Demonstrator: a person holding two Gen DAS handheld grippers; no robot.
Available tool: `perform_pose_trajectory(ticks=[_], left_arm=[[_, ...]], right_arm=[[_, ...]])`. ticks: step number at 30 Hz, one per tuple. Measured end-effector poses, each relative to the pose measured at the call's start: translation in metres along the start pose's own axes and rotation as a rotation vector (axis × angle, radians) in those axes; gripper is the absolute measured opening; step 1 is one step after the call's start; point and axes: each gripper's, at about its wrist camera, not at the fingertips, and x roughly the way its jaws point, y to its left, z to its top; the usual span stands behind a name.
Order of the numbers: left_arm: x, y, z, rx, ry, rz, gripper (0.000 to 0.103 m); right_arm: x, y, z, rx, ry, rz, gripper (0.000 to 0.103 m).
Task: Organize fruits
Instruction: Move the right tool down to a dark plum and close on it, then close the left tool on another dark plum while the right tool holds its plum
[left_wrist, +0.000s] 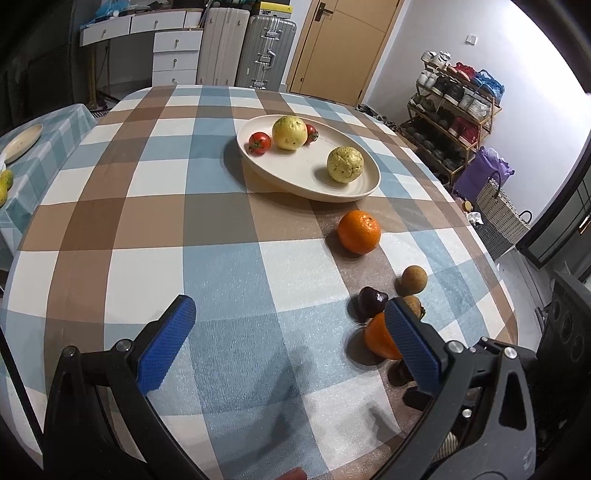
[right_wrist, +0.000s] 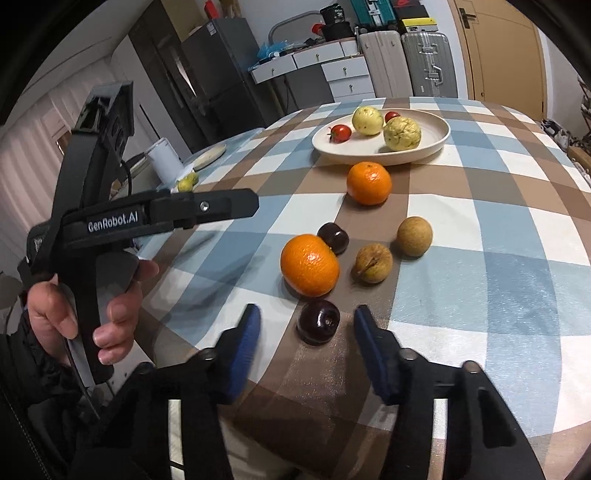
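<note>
Jaws of right gripper flank dark cherry; prob. untouched.

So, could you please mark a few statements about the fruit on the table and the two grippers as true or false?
1. The plate holds two tomatoes. True.
2. Both oranges lie on the plate. False: the near orange and the far orange sit on the tablecloth.
3. The right gripper brackets a dark cherry without touching it. True.
4. The left gripper grips a cherry. False: its jaws stand open and empty.
</note>
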Motion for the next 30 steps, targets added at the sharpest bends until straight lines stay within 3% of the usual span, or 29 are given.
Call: perform_pose_trajectory(ticks=[5,7,19,30], left_arm=[[0.001,0.001,0.000,-0.003,0.002,0.004,0.102],[0.002,0.001,0.000,-0.008,0.005,0.001,0.102],[0.008,-0.003,0.011,0.006,0.022,-0.023,0.102],[0.038,-0.044,0.030,0.158,0.153,-0.163,0.101]], right_arm=[[0.005,0.003,-0.002,-0.020,0.004,-0.018,0.039],[0.003,0.004,-0.002,-0.032,-0.017,-0.046,0.023],[0.001,0.000,-0.006,-0.036,-0.031,-0.020,0.022],[-0.005,-0.005,-0.013,-0.022,-0.066,0.027,0.022]])
